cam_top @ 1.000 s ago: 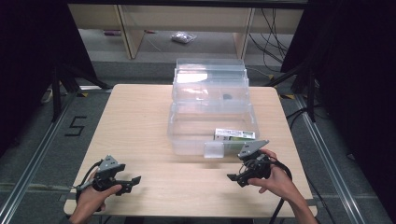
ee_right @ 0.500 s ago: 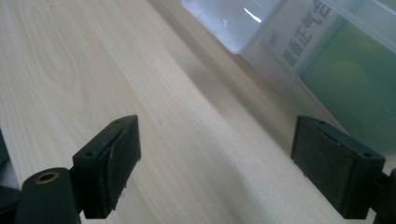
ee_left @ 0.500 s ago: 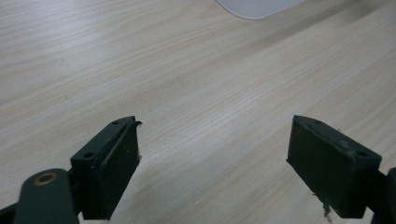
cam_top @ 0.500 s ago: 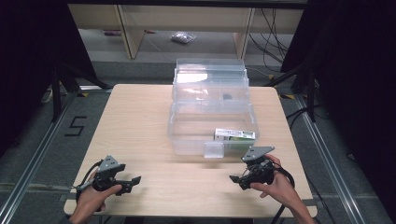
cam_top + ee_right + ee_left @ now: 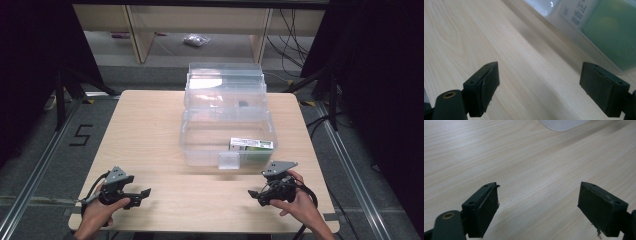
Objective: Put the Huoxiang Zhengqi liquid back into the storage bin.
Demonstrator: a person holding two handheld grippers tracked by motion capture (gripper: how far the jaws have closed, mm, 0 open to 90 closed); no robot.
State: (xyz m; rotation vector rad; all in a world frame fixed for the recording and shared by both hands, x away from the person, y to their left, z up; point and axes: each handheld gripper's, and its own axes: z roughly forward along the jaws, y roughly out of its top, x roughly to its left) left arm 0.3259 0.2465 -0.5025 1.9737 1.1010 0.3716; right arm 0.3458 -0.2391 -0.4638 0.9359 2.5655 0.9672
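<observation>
Both grippers sit low over the near edge of the wooden table, each in 1 hand, jaws spread wide w/ nothing between them. Left gripper is at the near-left corner, held by the left hand, its jaws pointing toward the table's middle, grey 3-cornered plate on top, black cable looping off toward the table edge. Its own view has the 2 black jaws far apart above bare wood grain, w/ a pale rounded corner of plastic at the top edge of that view. Right gripper is at the near-right, held by the right hand, jaws pointing left, also wide apart; its body is just in front of the container's near-right corner but not touching it. In the right gripper view the jaws frame bare wood, and the clear wall w/ the green box behind it crosses the upper right, close by. Clear plastic container stands mid-table, nearer the far side, stepped in what looks like 3 tiers rising toward the back, w/ a small clear latch tab at its front wall. Green-and-white box lies flat inside the lowest tier, at the front right corner, against the wall; printing on its label is too blurred to read. A small dark item sits in the middle tier, too small to ID. Beyond the table, grey floor w/ wooden shelf legs, cables, and a bag lying well apart from everything.
</observation>
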